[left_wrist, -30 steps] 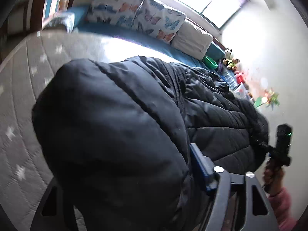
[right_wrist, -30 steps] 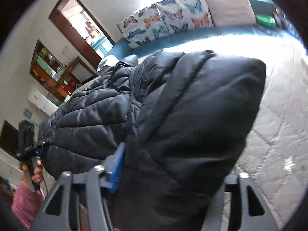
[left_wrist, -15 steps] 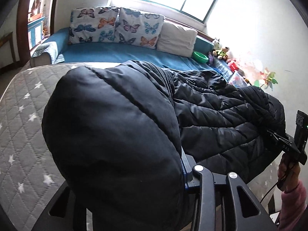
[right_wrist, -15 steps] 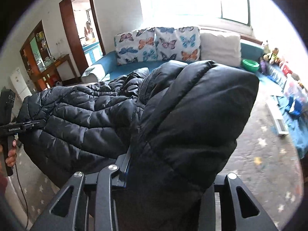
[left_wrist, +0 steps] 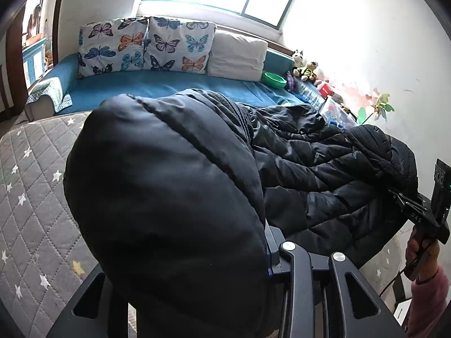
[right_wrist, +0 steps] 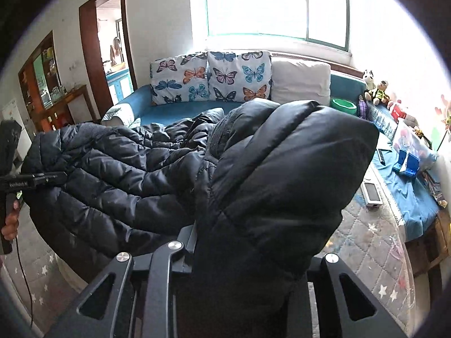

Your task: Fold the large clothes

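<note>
A black puffer jacket [left_wrist: 324,174] hangs stretched between my two grippers above a grey quilted mattress with stars [left_wrist: 31,191]. My left gripper [left_wrist: 183,253] has a thick bulge of the jacket between its jaws, which are closing and pressing on it; the fingertips are hidden by the fabric. My right gripper [right_wrist: 253,253] grips another bulging part of the jacket [right_wrist: 118,174] the same way, its jaws closing on it too. Each view shows the other gripper pinching the jacket's far edge: the right gripper [left_wrist: 406,202] and the left gripper [right_wrist: 42,180].
A blue sofa [right_wrist: 169,109] with butterfly cushions [left_wrist: 141,48] and a white pillow stands under the window. A green bowl [left_wrist: 273,80], toys and boxes line the right wall. A small white device [right_wrist: 372,194] lies on the mattress [right_wrist: 375,253]. A doorway [right_wrist: 110,42] opens at the left.
Both grippers rose with the jacket, the left one travelling farther sideways. Their jaws narrowed on the fabric. The jacket now hangs more spread out between them.
</note>
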